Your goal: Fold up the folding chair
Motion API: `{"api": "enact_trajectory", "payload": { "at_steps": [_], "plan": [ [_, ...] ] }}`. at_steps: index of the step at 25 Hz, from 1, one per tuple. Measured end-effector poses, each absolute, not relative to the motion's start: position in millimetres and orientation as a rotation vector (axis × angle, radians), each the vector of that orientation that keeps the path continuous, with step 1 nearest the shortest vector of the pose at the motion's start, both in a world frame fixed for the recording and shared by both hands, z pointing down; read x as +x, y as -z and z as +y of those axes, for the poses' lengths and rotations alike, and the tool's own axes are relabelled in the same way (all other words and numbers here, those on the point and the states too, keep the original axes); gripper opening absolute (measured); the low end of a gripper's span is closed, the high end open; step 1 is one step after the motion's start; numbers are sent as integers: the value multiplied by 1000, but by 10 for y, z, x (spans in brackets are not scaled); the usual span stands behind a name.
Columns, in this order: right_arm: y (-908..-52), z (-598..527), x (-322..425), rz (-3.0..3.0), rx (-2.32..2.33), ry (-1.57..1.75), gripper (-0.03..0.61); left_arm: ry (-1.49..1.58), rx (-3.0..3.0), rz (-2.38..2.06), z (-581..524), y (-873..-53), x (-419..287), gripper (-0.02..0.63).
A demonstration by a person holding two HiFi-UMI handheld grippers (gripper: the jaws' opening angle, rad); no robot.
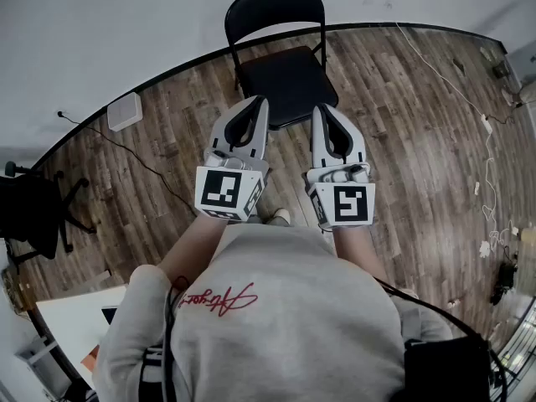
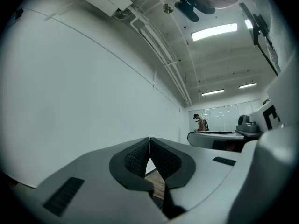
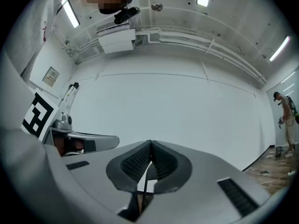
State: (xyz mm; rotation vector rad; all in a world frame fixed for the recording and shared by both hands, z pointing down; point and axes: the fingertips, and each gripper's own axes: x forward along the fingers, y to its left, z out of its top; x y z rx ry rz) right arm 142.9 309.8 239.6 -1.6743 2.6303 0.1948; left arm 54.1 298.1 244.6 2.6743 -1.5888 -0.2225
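1. Head view: the folding chair point(image 1: 285, 72) is seen standing open on the wooden floor point(image 1: 402, 141). Its backrest point(image 1: 275, 11) is towards the white wall point(image 1: 126, 23) and its seat point(image 1: 293, 95) is down flat.
2. The left hand-held gripper point(image 1: 260, 103) and the right hand-held gripper point(image 1: 321, 109) are held side by side in front of the person's chest. Both are roughly level and aimed at the chair. In this view their tips overlap the seat's front part, but no contact with the chair is shown.
3. Left gripper view: the jaws of the left hand-held gripper point(image 2: 149, 139) are pressed together with nothing between them. Only a strip of floor is seen below the pads.
4. Right gripper view: the jaws of the right hand-held gripper point(image 3: 150, 143) are likewise closed tight and nothing is held.
5. Step in hand (judged): approach only. The folding has not yet begun, since the seat lies flat and the frame is fully spread.
6. Next move (judged): the jaws must be opened before any hold can be taken.
7. One hand-held gripper would best be brought to the seat's front edge, so that the seat can be swung up towards the backrest.
8. The other would be needed on the backrest or frame, so that the chair is kept from sliding on the smooth floor.
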Motion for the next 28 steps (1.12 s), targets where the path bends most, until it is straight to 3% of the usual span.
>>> {"api": "enact_trajectory", "payload": {
  "at_steps": [28],
  "plan": [
    [-2412, 3180, 1524, 2656, -1619, -306, 15, 236, 2611, -1642, 3030, -2519, 689, 17]
  ]
}}
